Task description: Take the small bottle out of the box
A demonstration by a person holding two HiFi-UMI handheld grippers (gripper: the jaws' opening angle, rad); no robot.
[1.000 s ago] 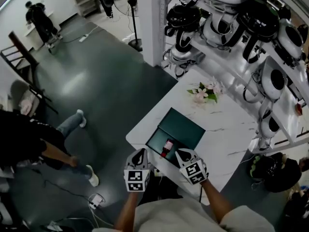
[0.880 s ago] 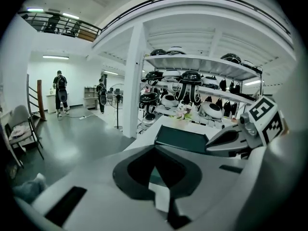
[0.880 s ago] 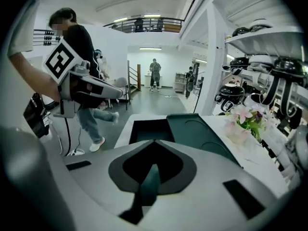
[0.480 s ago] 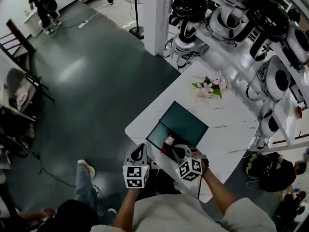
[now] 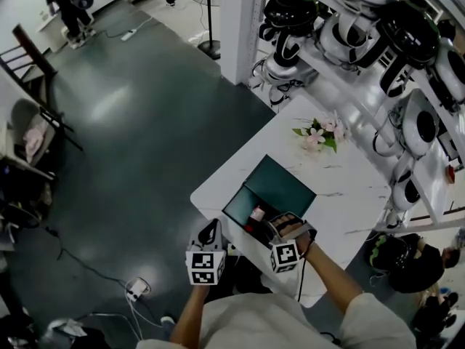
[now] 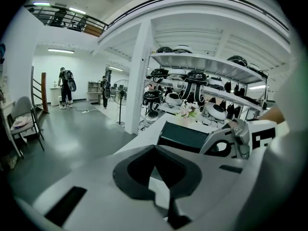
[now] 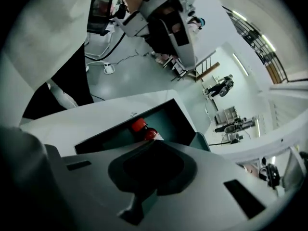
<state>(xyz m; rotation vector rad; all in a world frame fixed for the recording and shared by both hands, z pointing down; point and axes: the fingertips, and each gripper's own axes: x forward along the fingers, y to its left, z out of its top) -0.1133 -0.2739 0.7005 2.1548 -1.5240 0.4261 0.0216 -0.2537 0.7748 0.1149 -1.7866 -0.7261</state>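
Left claw (image 5: 211, 229): we hold it low on our left, jaws together with nothing between them, pointing gently downward.
Right claw (image 5: 275, 225): jaws closed and empty, tipped steeply down.
Left forearm (image 5: 190, 310): bare, reaching forward.
Right forearm (image 5: 328, 283): bare, angled inward.

Bright workshop hall
A dark grey-green polished floor (image 5: 145, 122) spreads round a white square pillar (image 5: 240, 20); a white marble-topped table (image 5: 349, 195) stands beside white metal shelving (image 6: 202, 60), a dark wooden chair (image 5: 29, 53) far left.
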